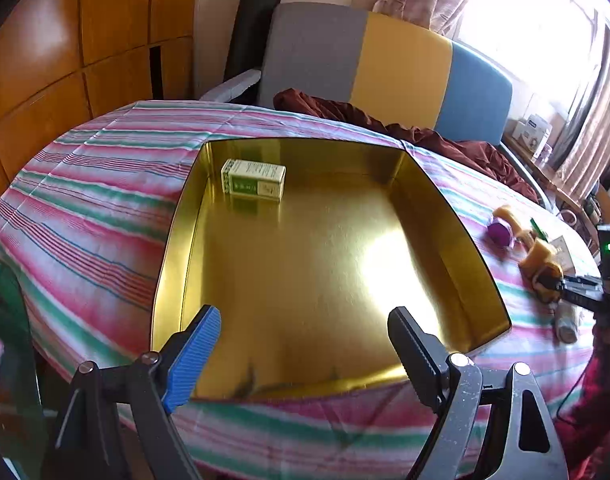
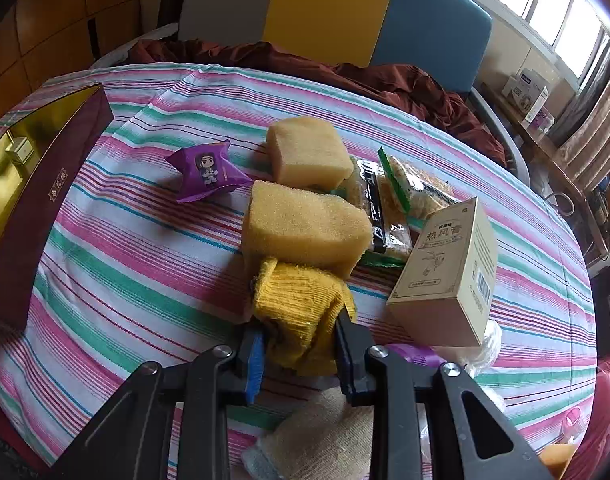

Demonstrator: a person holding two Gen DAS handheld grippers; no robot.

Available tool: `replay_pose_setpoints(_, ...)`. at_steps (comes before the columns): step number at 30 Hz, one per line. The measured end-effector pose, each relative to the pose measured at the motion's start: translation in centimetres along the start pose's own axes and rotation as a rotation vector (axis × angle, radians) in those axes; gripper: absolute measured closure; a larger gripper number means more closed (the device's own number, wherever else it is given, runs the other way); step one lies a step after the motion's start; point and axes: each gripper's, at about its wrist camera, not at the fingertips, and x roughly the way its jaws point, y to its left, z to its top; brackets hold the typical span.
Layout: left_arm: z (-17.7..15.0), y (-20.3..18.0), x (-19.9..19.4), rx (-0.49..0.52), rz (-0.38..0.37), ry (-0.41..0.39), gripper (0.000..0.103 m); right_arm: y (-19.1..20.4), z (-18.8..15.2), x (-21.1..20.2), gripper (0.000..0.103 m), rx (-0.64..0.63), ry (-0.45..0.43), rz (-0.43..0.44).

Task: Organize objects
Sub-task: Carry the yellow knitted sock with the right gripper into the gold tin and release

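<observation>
1. Done: one small green-and-white carton lies in the far left corner of the shallow gold-lined box on the striped desk; nothing else is inside.
2. In hand: the right hand-held gripper is clamped on a yellow knitted cloth, down among the pile.
3. Left hand-held gripper: jaws wide, empty, over the box's near edge.
4. Left to do: two yellow sponges, a purple snack packet, cracker packets and a beige carton sit outside the box.
</observation>
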Motion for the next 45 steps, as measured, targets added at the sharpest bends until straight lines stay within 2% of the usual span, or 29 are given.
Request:
replay_pose_setpoints(4,-0.9,0.3,-0.7,0.014,0.022,0.005,0.017,0.0,0.1,-0.6,0.078,0.009,-0.015,0.001)
replay_pose_setpoints(8,-1.1,1.9,-2.1,0.013,0.053,-0.012,0.017,0.1,0.3,-2.6,0.078,0.047,-0.055,0.053)
replay_pose_setpoints(13,-0.8,4.7,-3.3,-0.026,0.096,-0.035,0.017,3.5,1.6,-7.2,0.078,0.044,-0.151,0.183)
replay_pose_setpoints(15,-0.6,5.8,-3.5,-0.048,0.11,-0.042,0.017,6.1,2.5,-9.2,0.078,0.021,-0.193,0.267)
replay_pose_setpoints(18,-0.5,7.3,-3.9,-0.093,0.129,-0.052,0.016,11.1,3.9,-10.4,0.078,-0.042,-0.204,0.389)
replay_pose_setpoints(22,-0.4,9.3,-4.2,-0.166,0.152,-0.067,0.014,18.7,5.1,-10.2,0.078,-0.117,-0.168,0.559)
replay_pose_setpoints(27,-0.4,11.2,-4.4,-0.239,0.175,-0.086,0.014,27.5,5.5,-8.0,0.076,-0.177,-0.086,0.663)
replay_pose_setpoints(32,-0.6,11.8,-4.1,-0.254,0.192,-0.081,0.014,32.3,5.1,-5.7,0.066,-0.164,0.031,0.767)
replay_pose_setpoints(34,-0.6,11.7,-3.8,-0.249,0.199,-0.077,0.013,32.8,4.6,-5.4,0.06,-0.158,0.046,0.788)
replay_pose_setpoints(39,-0.8,11.1,-3.6,-0.221,0.208,-0.08,0.013,32.6,3.4,-5.8,0.055,-0.173,0.021,0.772)
replay_pose_setpoints(41,-0.8,10.7,-3.7,-0.203,0.208,-0.092,0.013,31.9,3.1,-6.4,0.049,-0.18,-0.009,0.753)
replay_pose_setpoints(43,-0.8,10.3,-3.9,-0.186,0.209,-0.104,0.013,31.1,2.8,-7.2,0.038,-0.181,-0.048,0.739)
replay_pose_setpoints(45,-0.8,9.9,-3.9,-0.173,0.204,-0.112,0.013,30.0,2.6,-8.0,0.034,-0.174,-0.084,0.725)
